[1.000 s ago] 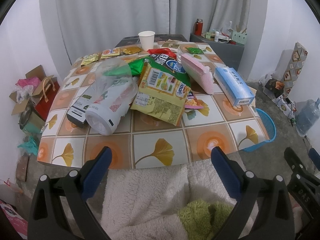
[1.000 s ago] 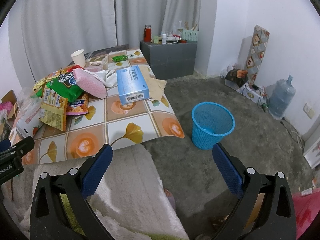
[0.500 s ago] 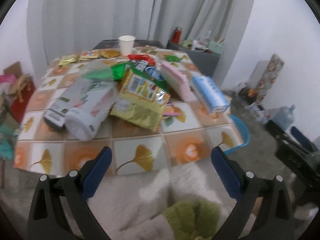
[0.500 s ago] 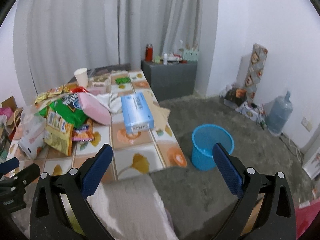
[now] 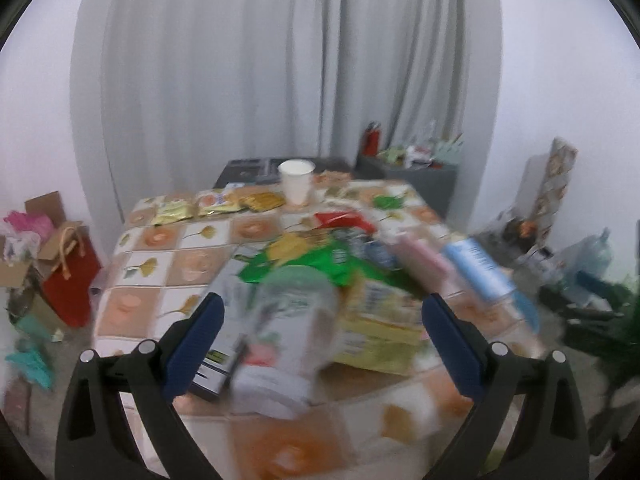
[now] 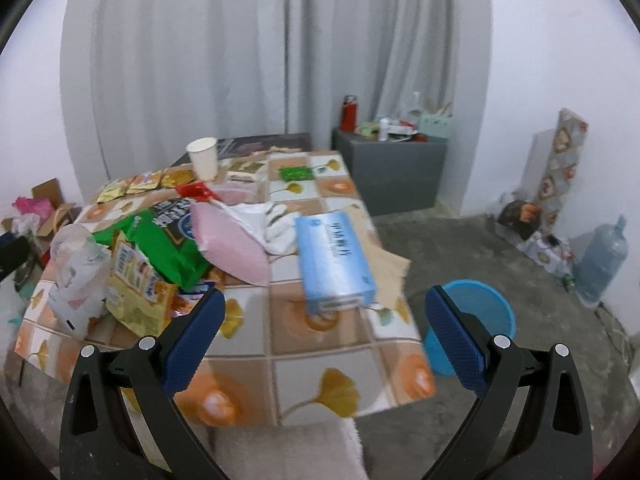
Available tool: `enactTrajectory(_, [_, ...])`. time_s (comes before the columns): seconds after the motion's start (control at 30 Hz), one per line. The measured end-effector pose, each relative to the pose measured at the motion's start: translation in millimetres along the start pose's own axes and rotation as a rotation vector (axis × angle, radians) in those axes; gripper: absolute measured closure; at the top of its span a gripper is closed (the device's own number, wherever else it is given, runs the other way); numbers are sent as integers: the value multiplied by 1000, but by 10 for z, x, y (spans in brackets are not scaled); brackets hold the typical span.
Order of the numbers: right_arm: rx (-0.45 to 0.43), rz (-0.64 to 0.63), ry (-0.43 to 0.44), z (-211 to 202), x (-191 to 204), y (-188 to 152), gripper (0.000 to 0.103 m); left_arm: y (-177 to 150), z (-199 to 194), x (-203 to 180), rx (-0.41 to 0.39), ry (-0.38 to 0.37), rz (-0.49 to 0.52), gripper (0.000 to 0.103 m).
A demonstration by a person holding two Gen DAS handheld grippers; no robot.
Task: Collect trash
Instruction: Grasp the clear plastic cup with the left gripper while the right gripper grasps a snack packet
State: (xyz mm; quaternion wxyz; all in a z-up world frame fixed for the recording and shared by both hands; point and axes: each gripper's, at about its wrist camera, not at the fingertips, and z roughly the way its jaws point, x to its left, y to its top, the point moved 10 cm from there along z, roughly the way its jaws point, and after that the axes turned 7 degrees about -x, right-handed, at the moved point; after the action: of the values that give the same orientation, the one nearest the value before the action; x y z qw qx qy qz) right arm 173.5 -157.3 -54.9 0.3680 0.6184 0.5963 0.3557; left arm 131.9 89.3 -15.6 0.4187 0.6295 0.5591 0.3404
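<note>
A low table (image 6: 320,360) with a ginkgo-leaf cloth carries a heap of trash: a yellow snack bag (image 6: 136,292), a green bag (image 6: 168,236), a pink pack (image 6: 232,248), a blue tissue box (image 6: 336,260), a clear plastic bag with a white wrapper (image 5: 292,328) and a paper cup (image 6: 203,158). A blue waste basket (image 6: 476,320) stands on the floor right of the table. My left gripper (image 5: 320,344) is open and empty, close over the white wrapper. My right gripper (image 6: 320,336) is open and empty above the table's near right part.
A grey cabinet (image 6: 392,172) with bottles stands behind the table. A water jug (image 6: 600,260) and boxes line the right wall. A red paper bag (image 5: 68,276) and cardboard sit on the floor at the left. Grey curtains hang behind. A fluffy white cushion (image 6: 288,452) lies below.
Both grippers have risen and moved forward toward the table. The left wrist view is now blurred with motion and the white wrapper looms much closer. Both jaws stayed open.
</note>
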Motion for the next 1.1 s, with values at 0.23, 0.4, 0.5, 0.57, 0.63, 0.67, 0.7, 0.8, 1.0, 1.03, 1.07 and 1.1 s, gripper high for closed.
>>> enactTrajectory(0.23, [126,53,385,292,708,-60,23,-139,518,168,105,-46,60,6])
enactTrajectory(0.4, [220,65,551,465,1172,-227,31,-259,728,182,155,-80,104,8])
enactTrajectory(0.5, [287,108,576,617,1243,-337,40,-312,813,182,178,-100,111,14])
enactTrajectory(0.57, [320,135,592,658,1257,-397,44,-335,860,202,191,-105,108,19])
enactTrajectory(0.63, [339,139,606,679,1299,-421,49,-349,895,210,203,-113,99,27])
enactTrajectory(0.67, [348,141,610,690,1305,-437,52,-360,906,219,211,-124,88,29])
enactTrajectory(0.7, [356,143,615,689,1315,-446,55,-366,912,214,215,-130,83,32])
enactTrajectory(0.8, [371,146,625,703,1332,-467,64,-369,916,199,218,-142,80,32])
enactTrajectory(1.0, [379,154,661,637,1371,-457,88,-340,868,168,199,-140,94,32])
enactTrajectory(1.03, [375,158,666,609,1364,-449,90,-328,853,169,195,-138,96,32])
enactTrajectory(1.07, [369,159,668,580,1357,-438,91,-302,827,168,187,-137,97,32])
enactTrajectory(1.1, [361,159,670,546,1355,-424,92,-286,815,170,182,-134,96,32])
